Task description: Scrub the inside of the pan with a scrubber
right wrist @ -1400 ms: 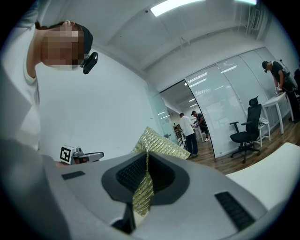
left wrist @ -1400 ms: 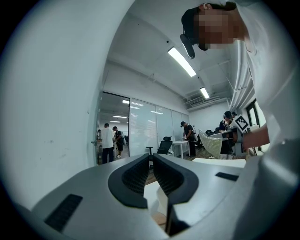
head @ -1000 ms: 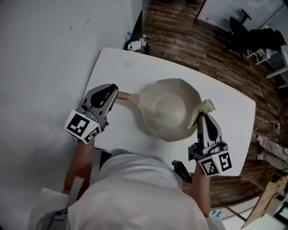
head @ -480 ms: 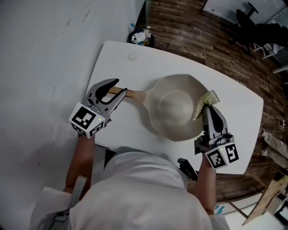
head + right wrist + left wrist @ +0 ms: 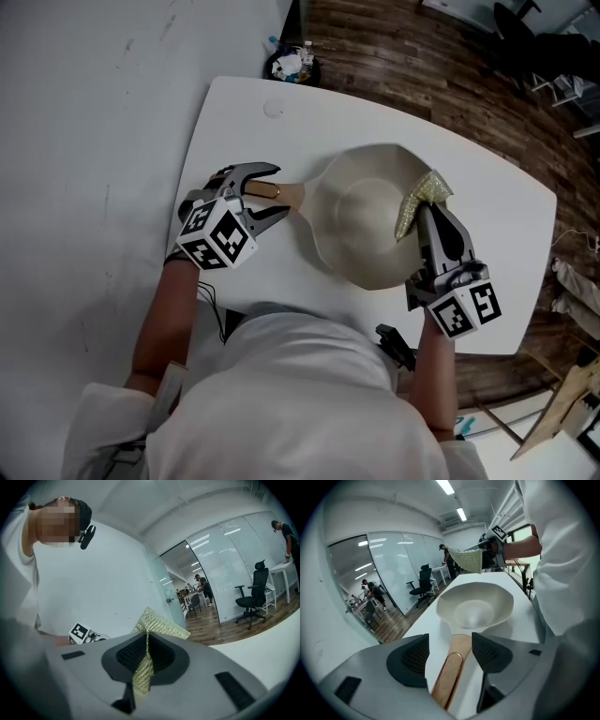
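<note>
Left gripper (image 5: 278, 190) jaws had just been opening, stood wide, handle (image 5: 451, 672) of pan (image 5: 361, 220) between them, untouched. Right gripper (image 5: 146, 656) clamped scrubber (image 5: 429, 186), pan below. Best: close squarely on handle, steady pan, then scrub.

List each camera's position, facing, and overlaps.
Head view: on the head, looking down at table, pan; forearms, white shirt show.
Left gripper view: on left gripper, along jaws just opening around handle, toward right gripper; shirt shows.
Right gripper view: on right gripper, jaws shut on scrubber; faces wall, person's upper body.
Shared: scrubber in all three.
</note>
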The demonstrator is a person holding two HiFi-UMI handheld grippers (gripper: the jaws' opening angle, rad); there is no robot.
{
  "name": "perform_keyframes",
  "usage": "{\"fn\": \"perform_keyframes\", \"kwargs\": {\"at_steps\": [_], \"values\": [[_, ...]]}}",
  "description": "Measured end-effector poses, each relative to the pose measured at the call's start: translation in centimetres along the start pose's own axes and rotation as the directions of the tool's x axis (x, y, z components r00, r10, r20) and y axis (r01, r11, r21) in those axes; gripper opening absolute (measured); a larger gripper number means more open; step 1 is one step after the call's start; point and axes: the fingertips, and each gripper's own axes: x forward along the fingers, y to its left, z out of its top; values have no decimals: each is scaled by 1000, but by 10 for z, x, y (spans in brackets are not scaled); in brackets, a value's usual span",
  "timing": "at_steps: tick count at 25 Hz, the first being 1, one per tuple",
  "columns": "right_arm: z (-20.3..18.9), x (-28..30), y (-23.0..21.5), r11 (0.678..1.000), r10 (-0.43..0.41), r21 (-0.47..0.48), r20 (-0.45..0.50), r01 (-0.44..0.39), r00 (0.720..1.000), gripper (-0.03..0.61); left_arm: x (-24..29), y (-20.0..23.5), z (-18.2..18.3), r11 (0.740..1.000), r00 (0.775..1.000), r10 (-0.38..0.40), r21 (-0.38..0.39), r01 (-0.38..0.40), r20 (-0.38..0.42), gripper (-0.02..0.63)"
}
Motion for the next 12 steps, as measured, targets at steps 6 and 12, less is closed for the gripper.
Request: {"fn": "perform_keyframes", "kwargs": {"at_steps": [6,12], "values": [[-8,3,-4,1000,-4,5,-23,5,1000,26,30,-17,-21,978,968,-170,87,189,-187,311],[-14,6,-7,1000,-11,2,-36,11,999,26,51,-28,-45,943,902,-247,127,308,-355,322]]}}
